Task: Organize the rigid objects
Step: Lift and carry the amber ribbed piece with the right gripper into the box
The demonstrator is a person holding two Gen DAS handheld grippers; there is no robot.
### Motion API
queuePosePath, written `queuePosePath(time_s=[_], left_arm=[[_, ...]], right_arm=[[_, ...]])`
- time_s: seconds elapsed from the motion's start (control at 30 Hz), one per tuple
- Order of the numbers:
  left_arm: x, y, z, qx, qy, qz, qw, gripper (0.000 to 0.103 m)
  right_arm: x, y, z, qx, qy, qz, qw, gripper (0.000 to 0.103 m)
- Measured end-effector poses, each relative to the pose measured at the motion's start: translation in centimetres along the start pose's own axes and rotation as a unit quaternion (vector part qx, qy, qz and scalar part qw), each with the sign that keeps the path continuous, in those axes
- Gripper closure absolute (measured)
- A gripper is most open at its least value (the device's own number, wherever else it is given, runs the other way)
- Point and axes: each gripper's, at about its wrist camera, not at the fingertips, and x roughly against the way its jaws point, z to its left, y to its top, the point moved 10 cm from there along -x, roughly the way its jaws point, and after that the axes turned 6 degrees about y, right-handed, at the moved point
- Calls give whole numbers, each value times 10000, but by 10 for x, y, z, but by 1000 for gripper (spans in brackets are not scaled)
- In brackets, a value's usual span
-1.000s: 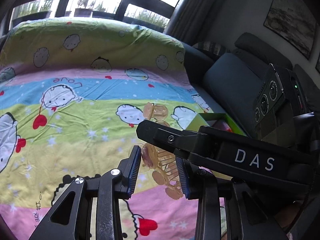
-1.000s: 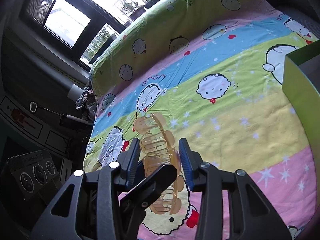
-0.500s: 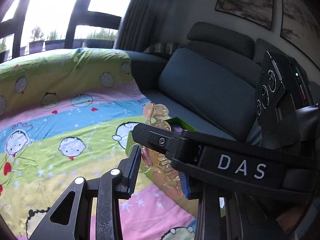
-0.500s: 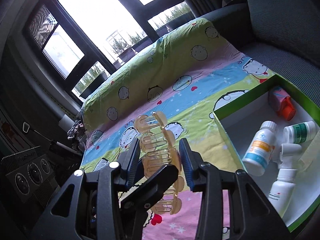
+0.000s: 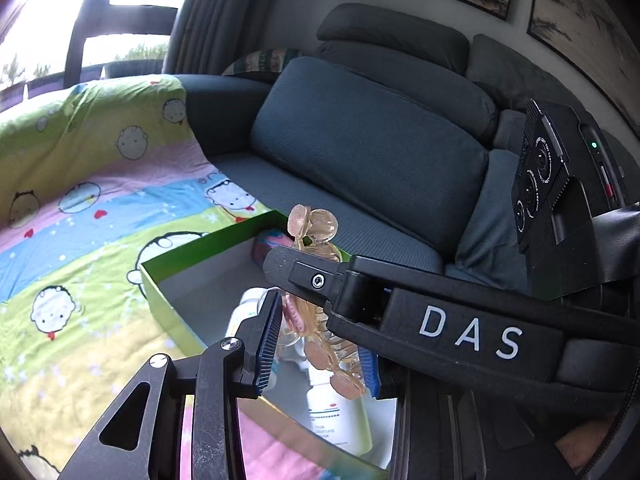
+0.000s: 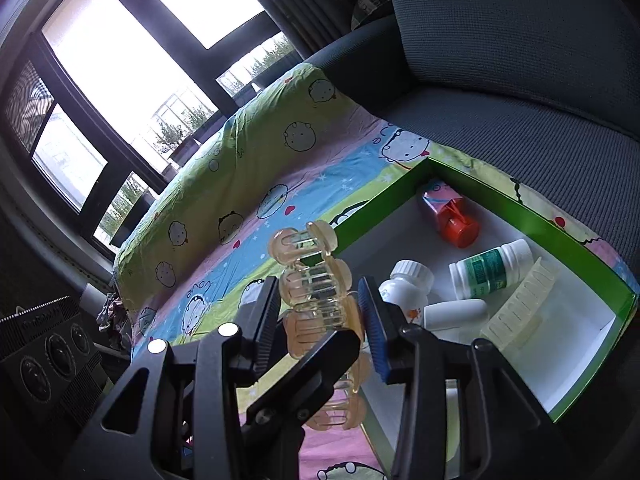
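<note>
White capitals "DAS" (image 5: pixel 470 336) stand on the black arm of the other gripper, at 4 o'clock in the left wrist view — the only lettering that reads. Print on the bottle with the green label (image 6: pixel 486 269) and on the white bottle (image 5: pixel 326 416) is too small to read.

Both wrist views look down their own fingers from close above the green box (image 5: pixel 172 312) (image 6: pixel 532 216) (its white inside shared) — left faces the sofa back (image 5: pixel 372 152), right the windows (image 6: pixel 120 80).
</note>
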Motion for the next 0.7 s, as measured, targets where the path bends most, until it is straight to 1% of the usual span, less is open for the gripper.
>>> queuePosePath(time_s=[0.3, 0.53, 0.7], left_arm=[[-27, -7, -28, 23, -455, 273, 9986, 67], [-47, -16, -35, 235, -799, 517, 9952, 67], [-53, -20, -40, 308, -935, 623, 9932, 67]], right_arm=[[11, 4, -39, -287, -474, -59, 9984, 62], [12, 1, -62, -441, -871, 38, 9952, 61], [15, -1, -69, -522, -1042, 78, 9932, 61]])
